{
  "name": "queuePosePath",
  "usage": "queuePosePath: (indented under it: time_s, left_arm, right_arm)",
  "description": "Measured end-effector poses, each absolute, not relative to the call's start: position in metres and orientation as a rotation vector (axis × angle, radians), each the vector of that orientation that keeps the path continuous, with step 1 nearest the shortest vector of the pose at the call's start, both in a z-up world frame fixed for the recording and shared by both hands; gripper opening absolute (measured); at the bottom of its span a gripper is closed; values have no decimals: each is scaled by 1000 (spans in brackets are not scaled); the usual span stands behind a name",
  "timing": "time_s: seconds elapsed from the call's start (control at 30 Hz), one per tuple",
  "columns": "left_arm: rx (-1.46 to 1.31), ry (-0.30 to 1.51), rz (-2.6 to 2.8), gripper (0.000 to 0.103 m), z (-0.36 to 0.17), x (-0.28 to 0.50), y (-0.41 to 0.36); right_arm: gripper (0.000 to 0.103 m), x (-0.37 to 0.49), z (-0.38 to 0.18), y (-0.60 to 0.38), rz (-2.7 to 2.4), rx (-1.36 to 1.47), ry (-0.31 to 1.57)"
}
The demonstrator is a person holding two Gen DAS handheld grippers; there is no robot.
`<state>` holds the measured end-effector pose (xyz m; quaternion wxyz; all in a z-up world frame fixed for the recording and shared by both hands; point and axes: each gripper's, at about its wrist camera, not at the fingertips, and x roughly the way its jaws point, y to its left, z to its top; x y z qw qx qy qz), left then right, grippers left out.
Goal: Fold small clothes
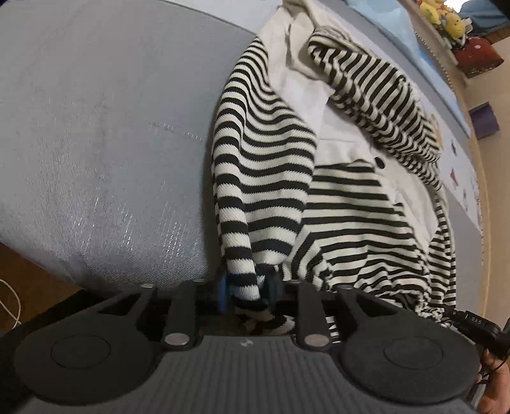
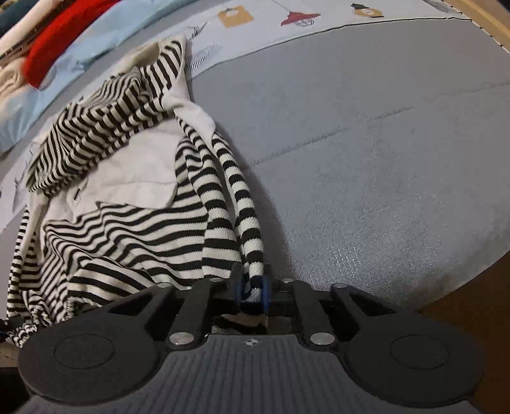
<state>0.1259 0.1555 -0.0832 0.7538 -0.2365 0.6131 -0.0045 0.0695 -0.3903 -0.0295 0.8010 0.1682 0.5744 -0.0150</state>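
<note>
A black-and-white striped garment with a plain white panel lies crumpled on a grey mattress. In the left wrist view, one striped edge rises in a thick fold from the pile into my left gripper, whose jaws are shut on it. The right wrist view shows the same garment at left. A narrow striped band runs down into my right gripper and fills the gap between its blue pads, which are shut on it. Both grippers point steeply down near the mattress's front edge.
Wooden floor lies beyond the mattress edge, with a white cable on it. Behind the garment are a light blue sheet, a printed cloth, a red cloth and yellow plush toys. A hand shows at bottom right.
</note>
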Motion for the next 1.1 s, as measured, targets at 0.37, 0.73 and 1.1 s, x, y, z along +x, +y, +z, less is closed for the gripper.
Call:
queuePosePath:
  time_s: [0.37, 0.73, 1.1]
  left_arm:
    - [-466, 1412, -21, 39, -102, 128, 140]
    - [-477, 1413, -33, 39, -103, 126, 138]
    - [-478, 1428, -49, 41, -105, 127, 134]
  right_arm:
    - [26, 71, -44, -382, -36, 265, 1304]
    - [30, 72, -45, -379, -22, 236, 1324]
    - [30, 73, -45, -378, -4, 226, 1328]
